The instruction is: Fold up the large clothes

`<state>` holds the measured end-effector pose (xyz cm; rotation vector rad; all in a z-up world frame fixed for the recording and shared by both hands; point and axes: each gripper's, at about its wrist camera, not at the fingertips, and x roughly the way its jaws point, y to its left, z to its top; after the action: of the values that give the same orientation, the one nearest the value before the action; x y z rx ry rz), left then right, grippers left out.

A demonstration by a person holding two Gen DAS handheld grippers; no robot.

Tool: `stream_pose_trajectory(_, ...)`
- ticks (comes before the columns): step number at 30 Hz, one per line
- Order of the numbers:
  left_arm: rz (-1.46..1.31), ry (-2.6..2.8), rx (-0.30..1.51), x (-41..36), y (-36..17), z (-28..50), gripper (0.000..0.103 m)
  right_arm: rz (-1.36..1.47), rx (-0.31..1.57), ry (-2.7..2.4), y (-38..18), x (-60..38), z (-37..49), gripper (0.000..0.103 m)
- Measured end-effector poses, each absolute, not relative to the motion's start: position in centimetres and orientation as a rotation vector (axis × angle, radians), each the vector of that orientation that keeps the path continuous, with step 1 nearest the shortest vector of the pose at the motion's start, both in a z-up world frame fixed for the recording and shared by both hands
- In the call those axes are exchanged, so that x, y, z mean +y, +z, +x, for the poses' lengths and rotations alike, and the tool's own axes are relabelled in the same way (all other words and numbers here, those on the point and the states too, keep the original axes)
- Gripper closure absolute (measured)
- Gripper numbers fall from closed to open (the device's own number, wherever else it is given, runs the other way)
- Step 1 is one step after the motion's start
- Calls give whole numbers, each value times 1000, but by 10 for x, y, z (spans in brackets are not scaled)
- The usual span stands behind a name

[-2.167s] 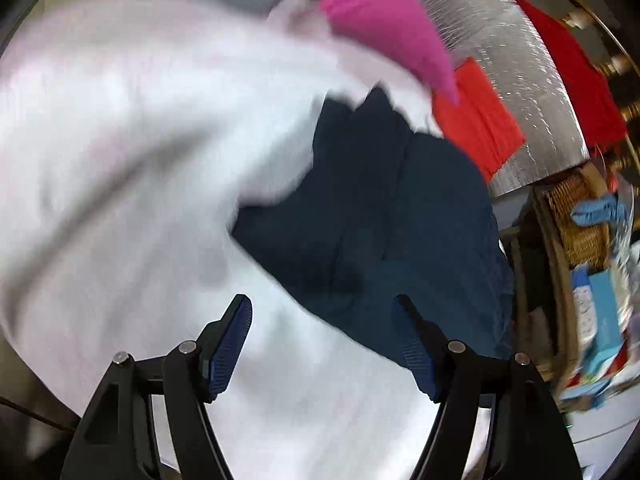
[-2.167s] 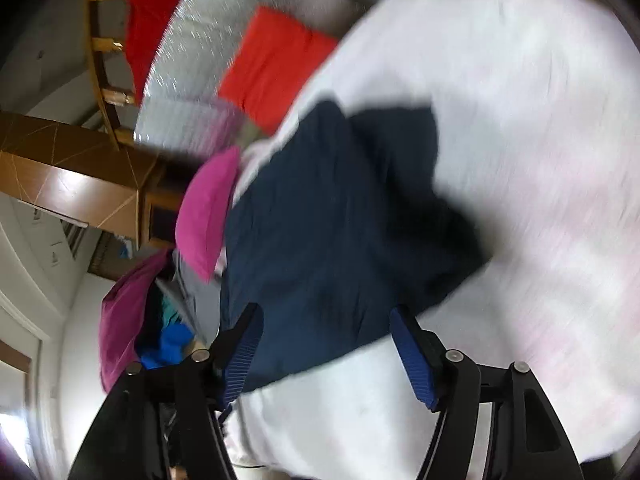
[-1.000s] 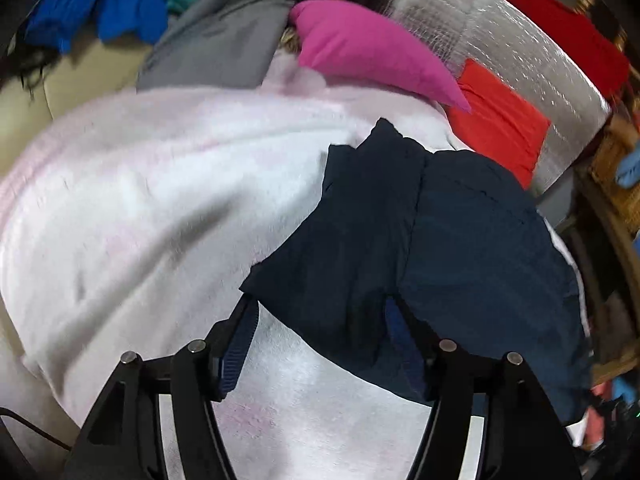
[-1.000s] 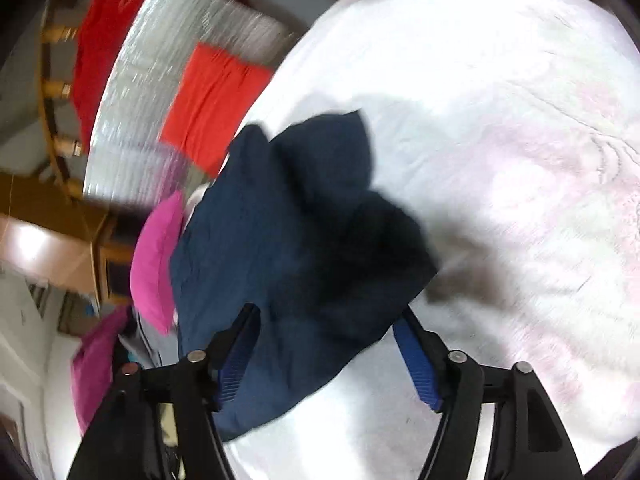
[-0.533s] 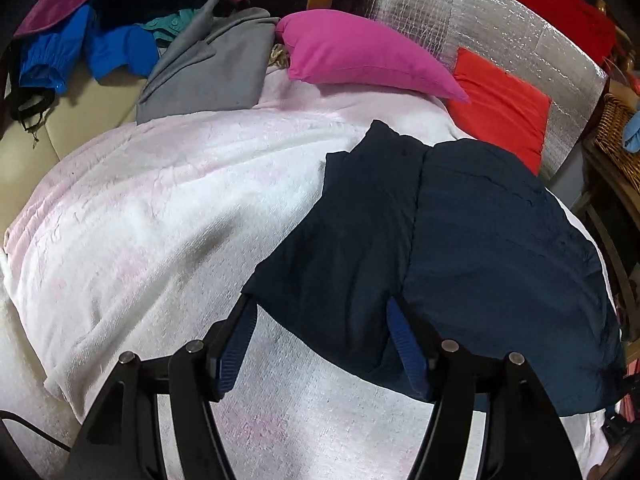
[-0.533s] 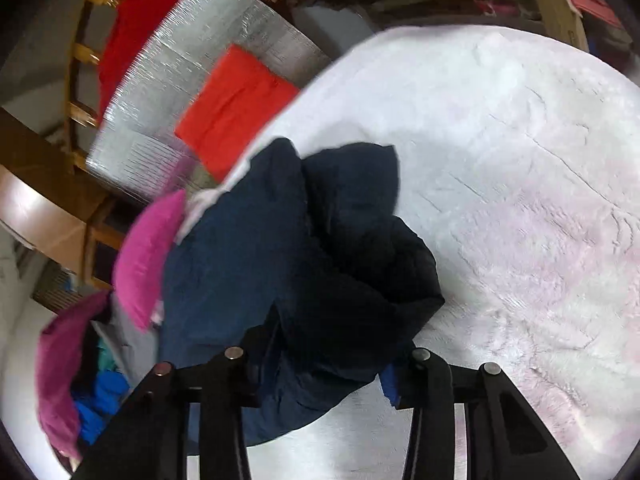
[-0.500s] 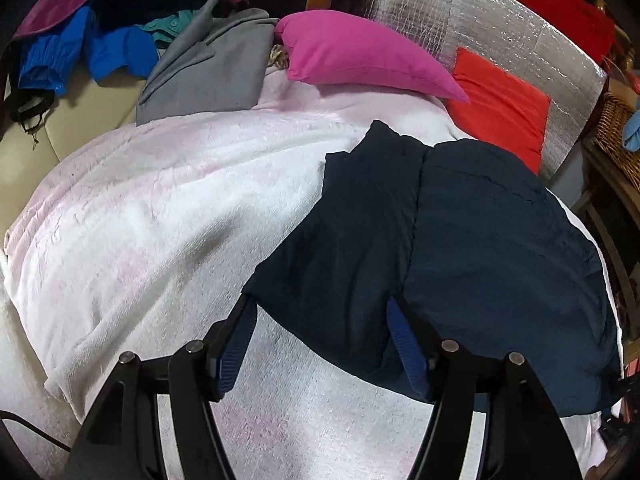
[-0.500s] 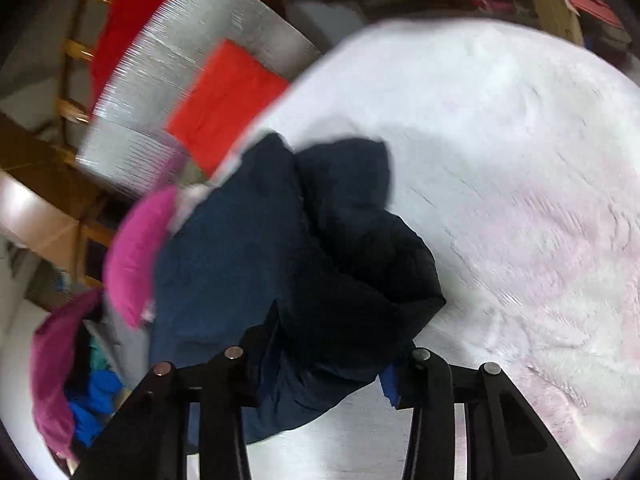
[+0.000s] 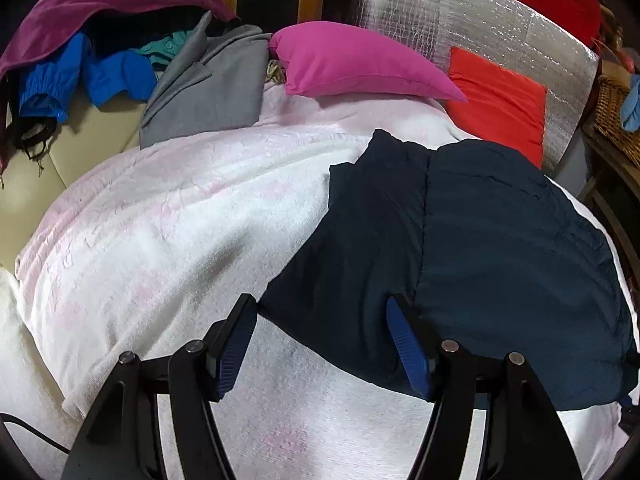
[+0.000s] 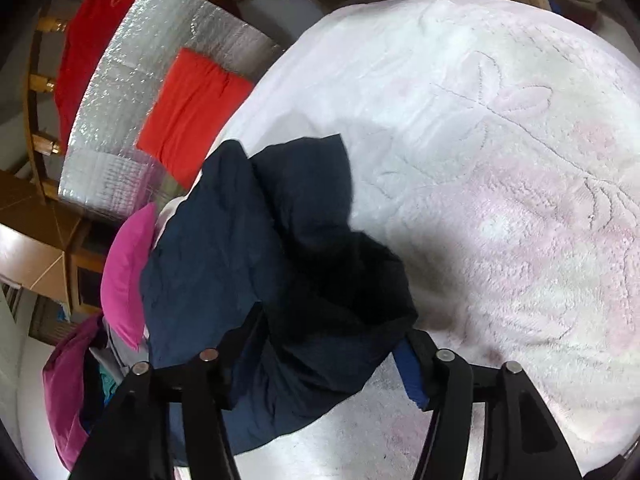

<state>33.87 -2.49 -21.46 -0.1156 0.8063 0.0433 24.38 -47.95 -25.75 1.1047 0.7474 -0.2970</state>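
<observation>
A dark navy garment (image 9: pixel 460 248) lies partly folded on a white and pink blanket (image 9: pixel 168 232). My left gripper (image 9: pixel 322 344) is open, its fingers astride the garment's near left corner, just above the blanket. In the right wrist view the same navy garment (image 10: pixel 248 264) bunches up between the fingers of my right gripper (image 10: pixel 328 364). The jaws stand wide, and the cloth hides the left pad. The blue right pad (image 10: pixel 410 376) shows beside the cloth.
A magenta pillow (image 9: pixel 356 68), a red cushion (image 9: pixel 500 100) and a silver foil panel (image 9: pixel 480 20) stand at the back. A grey garment (image 9: pixel 216 84) and blue clothes (image 9: pixel 80 76) lie at the back left. A wicker basket (image 9: pixel 612 112) is at the right.
Both grippers came down onto the navy garment. The right gripper moved in until the cloth bunched between its fingers. The left gripper has held still for the last half second.
</observation>
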Motion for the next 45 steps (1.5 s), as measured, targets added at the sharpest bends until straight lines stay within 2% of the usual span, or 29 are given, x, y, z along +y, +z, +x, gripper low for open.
stream_pose_trajectory(7, -54, 63, 776, -20, -212, 340, 35, 1167, 745, -262, -269, -497, 251, 25)
stream_pose_trajectory(10, -49, 62, 777, -19, -212, 341, 35, 1163, 738, -238, -270, -497, 251, 25)
stream_pose_trajectory(13, -41, 60, 780, -21, -212, 341, 35, 1060, 753, -264, -262, -489, 256, 31)
stream_pose_trajectory(16, -23, 54, 798, -25, -215, 343, 33, 952, 796, -301, -256, -479, 263, 31)
stream_pose_trajectory(20, -10, 57, 827, -26, -219, 342, 31, 978, 824, -303, -254, -482, 253, 30)
stream_pose_trajectory(23, 15, 72, 793, -26, -209, 326, 31, 919, 791, -323, -235, -478, 230, 29)
stream_pose_trajectory(29, 42, 37, 646, -27, -150, 263, 28, 735, 662, -354, -181, -452, 167, 25)
stream_pose_trajectory(31, 62, 19, 597, -30, -126, 241, 21, 639, 606, -337, -156, -434, 146, 23)
stream_pose_trajectory(33, 96, 38, 532, -34, -94, 218, 19, 570, 562, -320, -133, -417, 134, 17)
stream_pose_trajectory(35, 102, 34, 477, -35, -69, 200, 17, 502, 500, -300, -106, -399, 117, 16)
stream_pose_trajectory(38, 74, 5, 408, -31, -29, 171, 9, 393, 424, -271, -69, -368, 95, 12)
stream_pose_trajectory(45, 66, 21, 312, -19, 25, 114, 6, 193, 292, -252, -9, -304, 35, 5)
